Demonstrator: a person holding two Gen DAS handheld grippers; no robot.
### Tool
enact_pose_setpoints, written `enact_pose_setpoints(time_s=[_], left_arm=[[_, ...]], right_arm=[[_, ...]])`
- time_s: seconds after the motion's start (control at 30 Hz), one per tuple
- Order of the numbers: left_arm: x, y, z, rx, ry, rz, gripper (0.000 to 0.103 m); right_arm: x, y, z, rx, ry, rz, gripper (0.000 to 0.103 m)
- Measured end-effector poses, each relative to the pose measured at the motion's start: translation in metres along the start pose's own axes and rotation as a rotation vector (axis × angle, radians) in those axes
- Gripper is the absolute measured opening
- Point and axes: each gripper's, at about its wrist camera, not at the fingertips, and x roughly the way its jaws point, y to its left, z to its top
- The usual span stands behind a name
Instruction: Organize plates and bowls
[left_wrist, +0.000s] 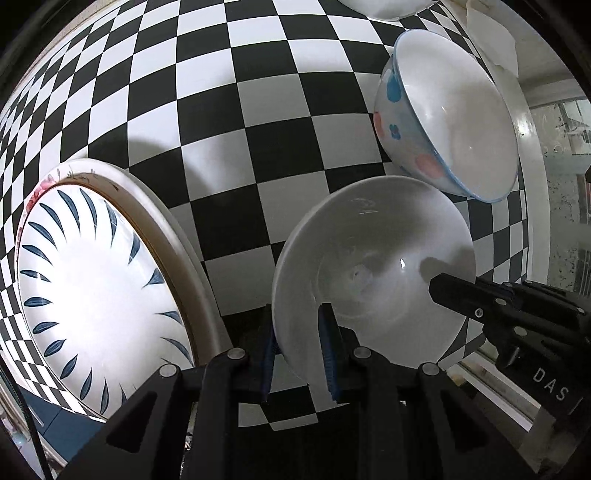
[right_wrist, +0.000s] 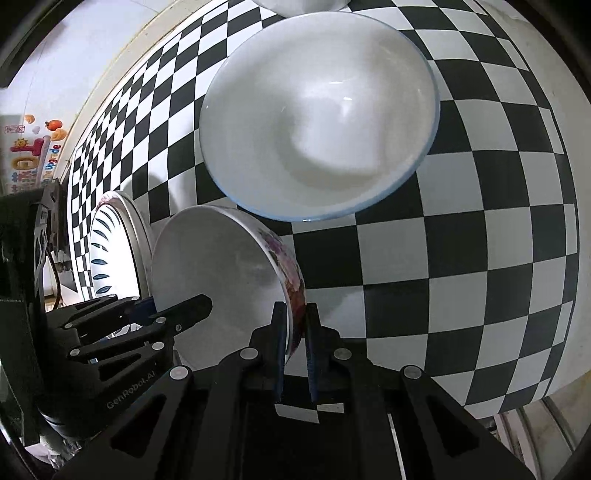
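Observation:
A white bowl (left_wrist: 373, 266) with a floral outside (right_wrist: 221, 273) is held over the checkered table by both grippers. My left gripper (left_wrist: 299, 332) is shut on its left rim. My right gripper (right_wrist: 295, 332) is shut on its right rim; it shows as a black finger (left_wrist: 465, 295) in the left wrist view. A larger blue-rimmed bowl with pink and blue spots (left_wrist: 450, 125) stands just beyond (right_wrist: 317, 118). A stack of plates, the top one with blue leaf marks (left_wrist: 96, 288), lies to the left (right_wrist: 110, 251).
The checkered table (left_wrist: 229, 110) spreads ahead (right_wrist: 480, 229). Another white dish (left_wrist: 384, 7) sits at the far edge (right_wrist: 303, 5). A white cloth (left_wrist: 491, 40) lies far right. The table's right edge (left_wrist: 532, 147) borders a speckled floor.

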Motion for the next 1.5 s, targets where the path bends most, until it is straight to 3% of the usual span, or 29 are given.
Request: enact_pose_setpoints(time_s=[0.13, 0.27, 0.33, 0.4, 0.47, 0.63, 0.83, 0.9, 0.93, 0.97, 1.0, 1.07, 1.27, 1.5], left_arm=[[-0.011, 0.002, -0.007, -0.017, -0.002, -0.01, 0.021], [-0.061, 0.011, -0.019, -0.048, -0.106, -0.013, 0.024], [-0.086, 0.014, -0.017, -0.072, -0.173, -0.027, 0.032], [-0.103, 0.015, -0.001, -0.069, -0.222, -0.024, 0.042], [-0.108, 0.011, 0.019, -0.059, -0.249, -0.025, 0.044], [-0.088, -0.009, 0.081, -0.019, -0.187, -0.106, 0.044], [-0.041, -0.035, 0.124, 0.071, -0.073, -0.062, 0.044], [-0.031, -0.039, 0.129, 0.083, -0.038, -0.064, 0.038], [-0.026, -0.04, 0.132, 0.083, -0.028, -0.07, 0.031], [-0.021, -0.041, 0.135, 0.085, -0.011, -0.073, 0.017], [-0.018, -0.042, 0.137, 0.086, -0.001, -0.08, 0.017], [-0.019, -0.043, 0.136, 0.089, -0.009, -0.074, 0.016], [-0.032, -0.046, 0.13, 0.112, -0.037, -0.046, 0.016], [-0.075, -0.04, 0.111, 0.1, -0.08, -0.061, 0.016]], right_arm=[[0.001, -0.002, -0.002, 0.008, 0.018, 0.017, 0.011], [-0.02, -0.007, -0.012, 0.013, 0.005, 0.04, 0.013], [-0.042, -0.013, -0.016, 0.027, -0.032, 0.049, 0.023], [-0.064, -0.021, -0.017, 0.051, -0.08, 0.066, 0.044], [-0.08, -0.032, -0.011, 0.082, -0.128, 0.075, 0.052], [-0.085, -0.056, 0.023, 0.161, -0.189, 0.083, 0.052], [-0.061, -0.074, 0.054, 0.225, -0.162, 0.142, 0.052], [-0.053, -0.077, 0.061, 0.236, -0.154, 0.147, 0.048], [-0.049, -0.077, 0.064, 0.239, -0.151, 0.149, 0.045], [-0.045, -0.078, 0.067, 0.243, -0.146, 0.148, 0.034], [-0.041, -0.079, 0.07, 0.248, -0.139, 0.146, 0.022], [-0.035, -0.081, 0.073, 0.256, -0.13, 0.134, 0.015], [-0.039, -0.076, 0.075, 0.232, -0.145, 0.092, 0.014], [-0.069, -0.056, 0.068, 0.177, -0.161, 0.106, 0.014]])
